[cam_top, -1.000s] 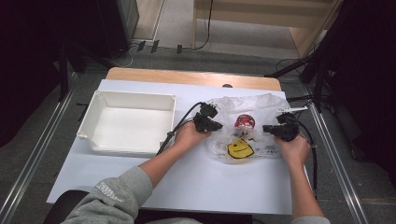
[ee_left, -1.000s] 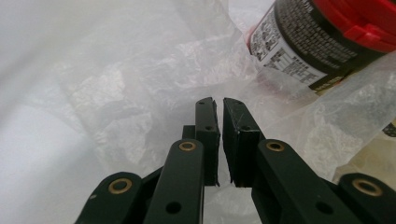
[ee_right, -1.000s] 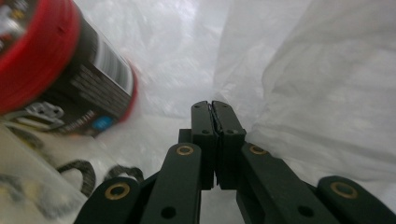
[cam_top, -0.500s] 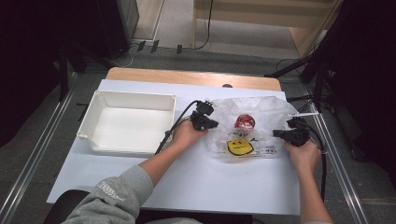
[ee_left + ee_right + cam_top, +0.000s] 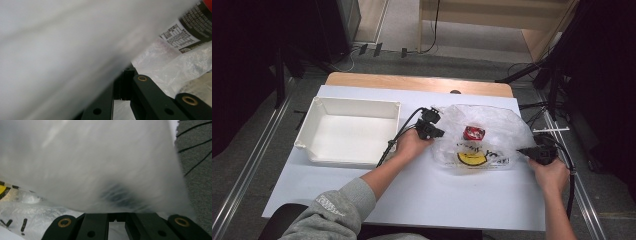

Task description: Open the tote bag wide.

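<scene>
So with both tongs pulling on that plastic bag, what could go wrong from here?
1. The thin plastic bag is stretched between the left tongs and the right tongs; it may tear or slip free.
2. The red packet inside could slide around or tumble out if the bag tips.
3. The right tongs sit near the table edge, so a slipped bag could drop off that side.

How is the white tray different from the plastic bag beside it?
The white tray is a stiff, opaque box with upright walls and nothing in it; the plastic bag is clear, crumpled and limp, with a red item inside. The left gripper and right gripper are at the bag's opposite edges; neither touches the tray. Both rest on the white table.
</scene>
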### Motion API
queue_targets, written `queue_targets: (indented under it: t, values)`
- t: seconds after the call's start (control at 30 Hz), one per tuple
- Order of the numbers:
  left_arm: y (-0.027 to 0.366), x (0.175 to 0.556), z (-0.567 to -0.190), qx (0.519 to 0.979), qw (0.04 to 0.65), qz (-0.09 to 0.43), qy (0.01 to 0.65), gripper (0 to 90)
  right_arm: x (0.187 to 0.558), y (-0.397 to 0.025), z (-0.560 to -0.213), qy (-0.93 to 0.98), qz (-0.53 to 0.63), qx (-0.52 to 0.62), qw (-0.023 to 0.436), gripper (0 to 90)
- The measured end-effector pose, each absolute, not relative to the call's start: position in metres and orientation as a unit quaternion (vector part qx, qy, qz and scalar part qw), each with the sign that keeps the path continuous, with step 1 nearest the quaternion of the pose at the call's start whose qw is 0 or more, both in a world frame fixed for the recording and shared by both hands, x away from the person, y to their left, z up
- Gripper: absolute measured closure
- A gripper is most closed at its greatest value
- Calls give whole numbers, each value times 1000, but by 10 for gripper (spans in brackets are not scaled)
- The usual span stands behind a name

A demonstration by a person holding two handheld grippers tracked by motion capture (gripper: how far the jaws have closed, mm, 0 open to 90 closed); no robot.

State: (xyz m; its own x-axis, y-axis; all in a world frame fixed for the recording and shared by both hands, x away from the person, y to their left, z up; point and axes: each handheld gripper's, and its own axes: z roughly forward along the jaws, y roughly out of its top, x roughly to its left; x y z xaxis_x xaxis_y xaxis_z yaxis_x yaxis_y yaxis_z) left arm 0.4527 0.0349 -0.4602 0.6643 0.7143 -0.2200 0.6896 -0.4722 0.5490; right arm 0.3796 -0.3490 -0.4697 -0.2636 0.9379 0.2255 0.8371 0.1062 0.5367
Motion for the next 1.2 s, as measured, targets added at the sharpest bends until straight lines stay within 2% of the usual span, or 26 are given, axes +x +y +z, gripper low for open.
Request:
queue_targets:
  t: [0.1,0.63,0.93,1.2]
  values:
    - [36,453,-460,856,310,23,413,900,376,-353,-469,740,283,602,99,900]
    - [29,440,-445,859,337,1,385,900,372,-342,-460,749,318,574,90,900]
    - [26,424,-416,851,388,4,352,900,358,-326,-429,767,346,532,99,900]
    - [22,427,-394,847,402,4,348,900,352,-303,-385,788,362,485,108,900]
